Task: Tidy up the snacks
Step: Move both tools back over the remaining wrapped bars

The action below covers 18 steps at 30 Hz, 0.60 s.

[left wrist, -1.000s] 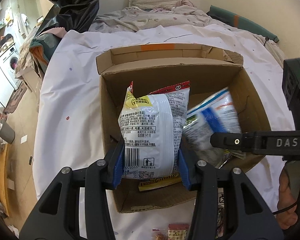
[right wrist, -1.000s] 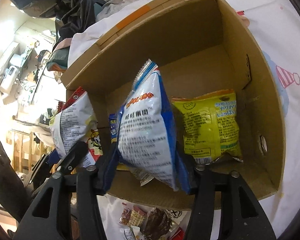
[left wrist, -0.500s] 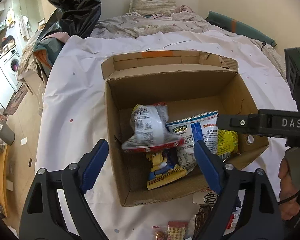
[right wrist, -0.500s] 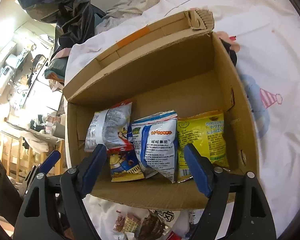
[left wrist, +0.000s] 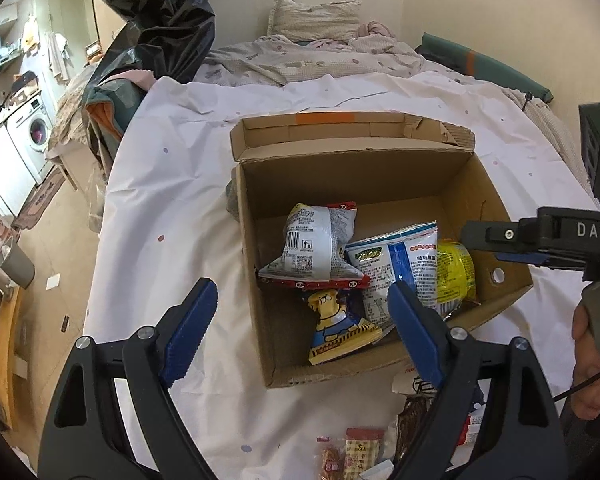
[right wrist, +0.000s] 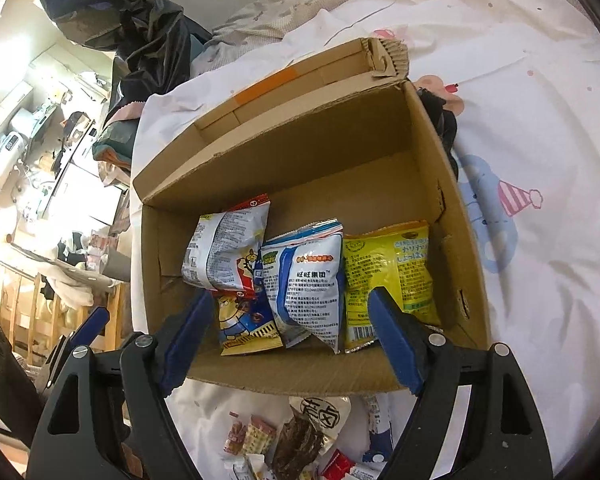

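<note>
Cardboard box (right wrist: 440, 184) holding white packet (right wrist: 224, 252), blue-white packet (right wrist: 308, 284), yellow packet (right wrist: 392, 268); left hand-held gripper (left wrist: 300, 312) released; right hand-held gripper (right wrist: 288, 328) released.

- The left claw (left wrist: 302, 310) has its two blue-padded fingers (left wrist: 188, 322) spread wide apart, with nothing between them.
- The right claw (right wrist: 290, 332) is likewise spread wide and grips nothing, its fingers (right wrist: 394, 340) angled outward.
- In the left wrist view the right claw reaches in from the right edge, side-on.
- The person's right hand (left wrist: 590, 364) wraps its handle below.
</note>
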### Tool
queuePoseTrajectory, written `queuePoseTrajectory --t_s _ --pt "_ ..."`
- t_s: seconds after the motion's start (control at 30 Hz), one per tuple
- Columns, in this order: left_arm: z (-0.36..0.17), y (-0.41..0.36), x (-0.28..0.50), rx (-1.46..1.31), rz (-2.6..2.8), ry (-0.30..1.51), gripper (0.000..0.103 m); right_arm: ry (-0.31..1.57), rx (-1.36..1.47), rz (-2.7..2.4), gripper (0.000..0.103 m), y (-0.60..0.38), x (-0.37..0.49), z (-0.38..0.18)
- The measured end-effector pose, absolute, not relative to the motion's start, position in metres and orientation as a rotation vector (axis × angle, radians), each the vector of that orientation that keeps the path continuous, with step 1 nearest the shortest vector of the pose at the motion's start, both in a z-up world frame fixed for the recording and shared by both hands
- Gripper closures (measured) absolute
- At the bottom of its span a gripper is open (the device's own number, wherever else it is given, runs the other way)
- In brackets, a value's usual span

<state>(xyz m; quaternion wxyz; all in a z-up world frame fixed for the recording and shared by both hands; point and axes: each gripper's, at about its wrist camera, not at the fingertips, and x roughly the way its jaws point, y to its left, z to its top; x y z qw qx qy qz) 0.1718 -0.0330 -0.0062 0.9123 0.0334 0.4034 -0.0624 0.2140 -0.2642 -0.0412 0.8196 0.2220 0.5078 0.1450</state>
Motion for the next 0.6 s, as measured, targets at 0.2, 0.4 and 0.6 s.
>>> queuePoseTrajectory --t_s 0.2,0.4,0.6 --pt "-0.003 -0.030 0.159 0.064 -0.129 0.834 0.018 1.090 0.458 0.305 0.021 -0.272 0.197 -0.038" --pt "-0.002 -0.023 0.144 0.035 -0.115 0.844 0.018 1.067 0.427 0.314 0.021 -0.280 0.179 -0.028" --pt "-0.001 -0.017 0.125 0.027 -0.099 0.849 0.018 1.070 0.442 0.308 0.021 -0.292 0.159 -0.028"
